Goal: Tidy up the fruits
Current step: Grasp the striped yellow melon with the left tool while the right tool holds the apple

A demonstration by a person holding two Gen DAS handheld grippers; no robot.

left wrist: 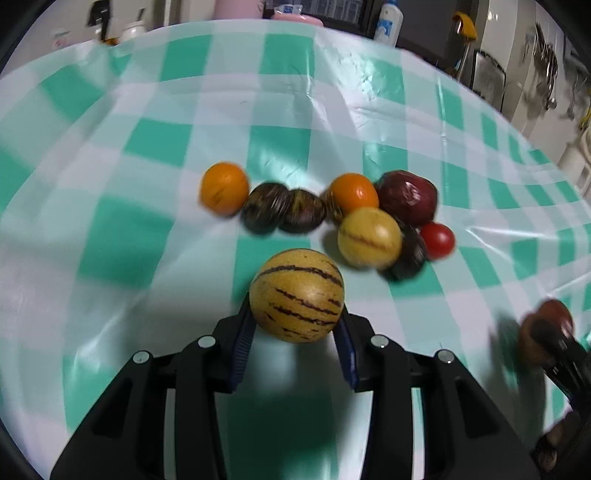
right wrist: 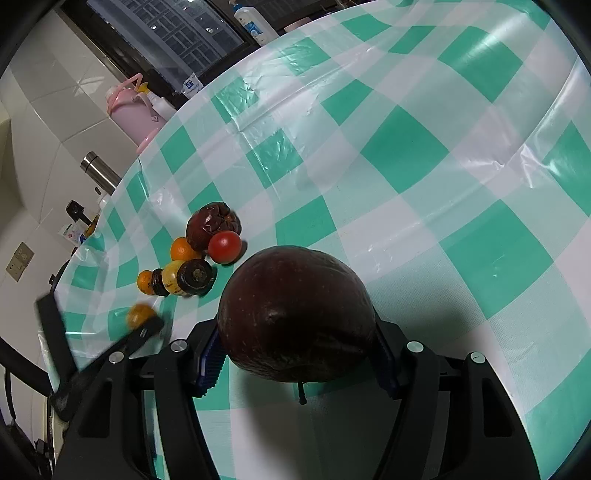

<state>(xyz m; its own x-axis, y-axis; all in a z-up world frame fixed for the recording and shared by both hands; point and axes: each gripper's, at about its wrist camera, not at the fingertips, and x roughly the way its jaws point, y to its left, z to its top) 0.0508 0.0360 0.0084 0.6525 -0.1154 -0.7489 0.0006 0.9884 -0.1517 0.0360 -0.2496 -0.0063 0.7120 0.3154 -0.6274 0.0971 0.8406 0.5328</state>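
Note:
My left gripper is shut on a yellow melon with dark stripes, held above the green-checked tablecloth. Beyond it lies a cluster of fruit: two oranges, dark striped fruits, a second yellow striped melon, a dark red fruit and a red tomato. My right gripper is shut on a large dark maroon fruit. The cluster also shows in the right wrist view, to the left. The right gripper appears blurred at the left wrist view's right edge.
Beyond the table's far edge stand a pink jug, a steel flask, a white pump bottle and small items. A window and tiled wall lie behind. The left gripper appears blurred in the right wrist view.

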